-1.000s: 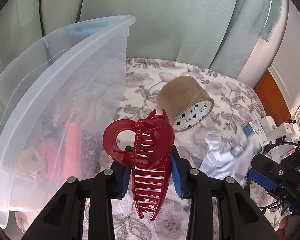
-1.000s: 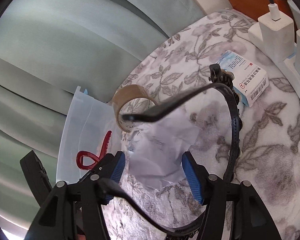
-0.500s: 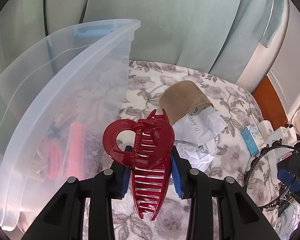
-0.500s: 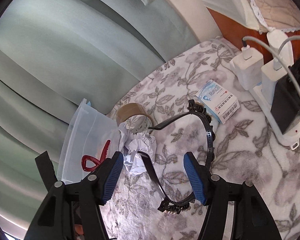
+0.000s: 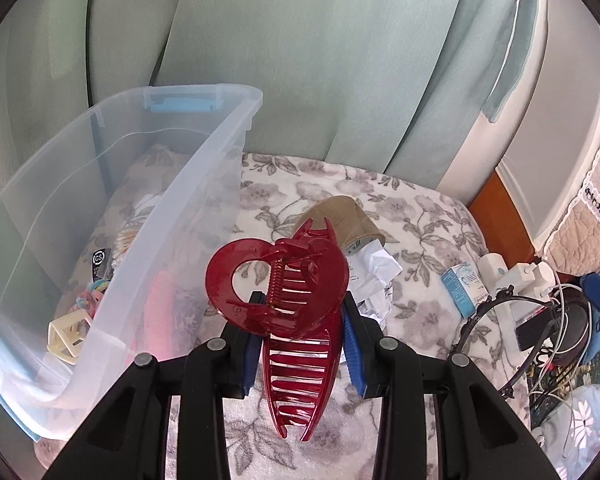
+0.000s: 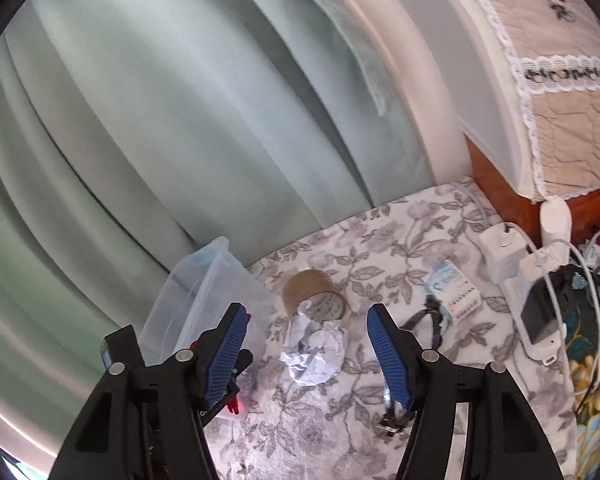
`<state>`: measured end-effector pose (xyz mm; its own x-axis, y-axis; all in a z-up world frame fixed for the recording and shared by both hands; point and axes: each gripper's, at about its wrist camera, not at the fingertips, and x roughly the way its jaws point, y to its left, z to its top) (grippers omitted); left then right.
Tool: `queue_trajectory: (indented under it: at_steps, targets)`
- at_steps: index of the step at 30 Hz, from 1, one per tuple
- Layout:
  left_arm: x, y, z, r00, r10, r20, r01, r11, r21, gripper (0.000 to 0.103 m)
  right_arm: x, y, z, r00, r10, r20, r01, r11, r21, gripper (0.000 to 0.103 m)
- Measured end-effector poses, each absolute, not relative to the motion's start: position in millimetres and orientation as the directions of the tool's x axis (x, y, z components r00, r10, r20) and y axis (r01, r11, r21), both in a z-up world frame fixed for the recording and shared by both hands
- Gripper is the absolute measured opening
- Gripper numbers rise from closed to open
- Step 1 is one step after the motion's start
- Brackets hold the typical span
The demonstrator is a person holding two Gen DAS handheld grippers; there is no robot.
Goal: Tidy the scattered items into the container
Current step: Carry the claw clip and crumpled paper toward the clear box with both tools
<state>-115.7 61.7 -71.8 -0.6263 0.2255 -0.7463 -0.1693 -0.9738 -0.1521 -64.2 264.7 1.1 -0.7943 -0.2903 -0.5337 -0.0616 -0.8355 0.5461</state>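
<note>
My left gripper (image 5: pixel 302 344) is shut on a dark red hair claw clip (image 5: pixel 288 292) and holds it in the air just right of the clear plastic container (image 5: pixel 204 168). The container holds several small hair items. My right gripper (image 6: pixel 306 352) is open and empty, raised above a crumpled white paper (image 6: pixel 316 350). A brown tape roll (image 6: pixel 314 292) lies behind the paper; it also shows in the left wrist view (image 5: pixel 344 218). A black toothed headband (image 6: pixel 432 320) lies on the floral cloth, partly hidden by my right finger. A small blue-white box (image 6: pixel 454 292) sits beside it.
White chargers and a power strip with cables (image 6: pixel 536 280) lie at the right edge. Green curtains (image 6: pixel 180 120) hang behind the floral-covered surface (image 6: pixel 300 432). A wooden cabinet with a lace cover (image 6: pixel 560 100) stands at the far right.
My right gripper has let go of the black headband and lifted away; the headband now lies on the cloth. My left gripper has risen with the red clip still held.
</note>
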Motion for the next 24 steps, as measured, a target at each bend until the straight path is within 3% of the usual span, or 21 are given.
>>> queue_trajectory:
  at_steps: [6,12,24]
  targets:
    - [-113,63,-80,-0.614,0.208,-0.761,-0.17,-0.977,-0.131,0.037,-83,221,-24,-0.718,-0.361,-0.595,-0.026,-0.841,0.541,0.066]
    - [-117,60,-98,-0.591,0.177,-0.787,-0.141,-0.983,-0.115,0.038,-99,210,-65,-0.655,-0.348,-0.671,-0.117,-0.83,0.545,0.067]
    - [-127,53,-131,-0.557,0.129,-0.821,-0.1,-0.991,-0.087,0.038,-143,193,-114,-0.549,-0.334,-0.767,-0.173,-0.852,0.495,0.08]
